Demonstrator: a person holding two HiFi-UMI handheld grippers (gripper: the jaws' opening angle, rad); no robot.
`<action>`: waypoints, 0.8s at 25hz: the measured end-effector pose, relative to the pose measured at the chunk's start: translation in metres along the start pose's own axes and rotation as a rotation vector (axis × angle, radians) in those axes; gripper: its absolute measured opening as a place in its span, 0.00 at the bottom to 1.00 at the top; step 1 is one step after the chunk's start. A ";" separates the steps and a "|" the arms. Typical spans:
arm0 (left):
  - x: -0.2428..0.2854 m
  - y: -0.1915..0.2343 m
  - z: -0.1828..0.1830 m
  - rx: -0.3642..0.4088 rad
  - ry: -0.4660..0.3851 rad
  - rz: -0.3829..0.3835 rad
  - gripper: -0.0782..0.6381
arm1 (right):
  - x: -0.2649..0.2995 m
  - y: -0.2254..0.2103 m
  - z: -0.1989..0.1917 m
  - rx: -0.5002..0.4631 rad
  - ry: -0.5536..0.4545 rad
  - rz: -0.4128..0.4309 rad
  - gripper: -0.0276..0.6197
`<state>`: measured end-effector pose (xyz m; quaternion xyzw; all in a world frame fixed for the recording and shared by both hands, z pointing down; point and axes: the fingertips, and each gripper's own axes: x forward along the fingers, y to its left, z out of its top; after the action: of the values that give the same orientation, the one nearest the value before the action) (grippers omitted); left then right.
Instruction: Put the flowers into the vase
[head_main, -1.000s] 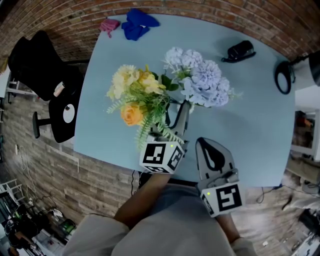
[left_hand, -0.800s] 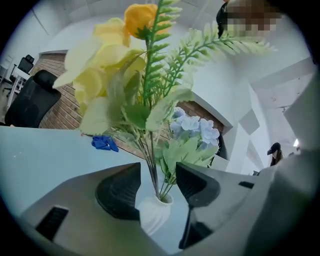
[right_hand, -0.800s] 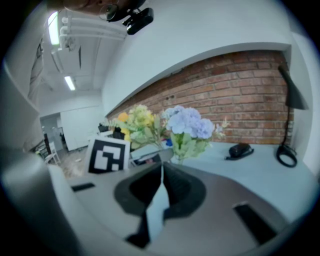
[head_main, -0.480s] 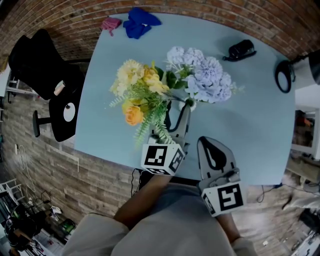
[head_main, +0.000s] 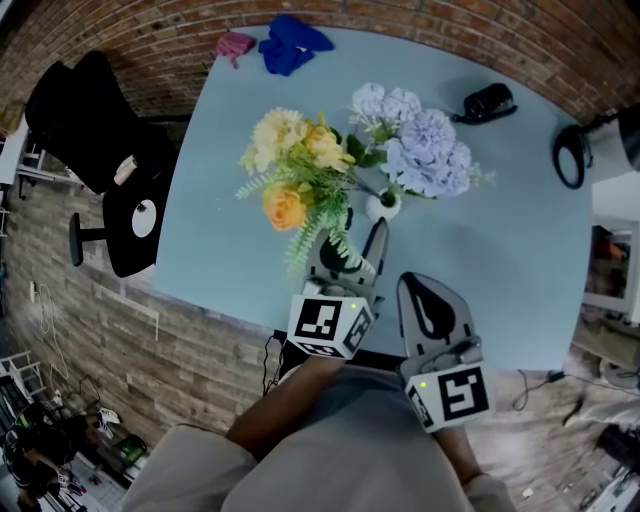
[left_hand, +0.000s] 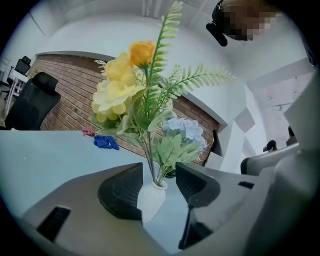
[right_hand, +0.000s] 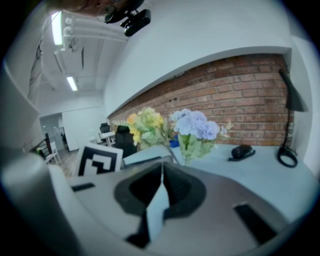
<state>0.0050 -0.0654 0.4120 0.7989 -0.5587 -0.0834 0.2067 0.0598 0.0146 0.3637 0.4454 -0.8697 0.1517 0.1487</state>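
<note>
Head view, steeply down onto a pale blue table (head_main: 500, 250). A small white vase (head_main: 383, 206) stands upright near the table's middle. It holds two bunches. The pale blue hydrangea flowers (head_main: 425, 160) spread up and to the right of the neck. The yellow and orange bouquet (head_main: 298, 170), with fern fronds, leans out to the left. In the left gripper view the bouquet's stems run down into the vase's neck.

The left gripper (head_main: 360, 240) lies just on the near side of the vase and points at it almost level. Its jaws stand well apart and grip nothing. The stems rise through the gap without touching either pad, and the vase shows in that gap just ahead.

The right gripper (head_main: 418, 284) sits beside it on the right, near the table's front edge, tilted somewhat downward. In the right gripper view its jaws are pressed together with nothing between them.

Along the far edge lie a blue cloth (head_main: 290, 45), a pink cloth (head_main: 236, 45) and a black device (head_main: 487, 101). A black office chair (head_main: 95, 140) stands off the table's left side.
</note>
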 end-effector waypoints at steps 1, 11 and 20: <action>-0.003 0.000 -0.001 0.005 0.001 -0.002 0.41 | 0.000 0.001 0.000 0.001 -0.002 0.003 0.08; -0.028 -0.007 0.007 0.052 0.016 -0.027 0.22 | -0.003 0.006 0.006 -0.003 -0.037 0.022 0.08; -0.043 -0.025 0.019 0.086 0.052 -0.095 0.15 | -0.009 0.005 0.019 0.007 -0.089 0.037 0.08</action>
<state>0.0044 -0.0221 0.3802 0.8345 -0.5177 -0.0482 0.1824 0.0581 0.0162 0.3418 0.4359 -0.8831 0.1374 0.1057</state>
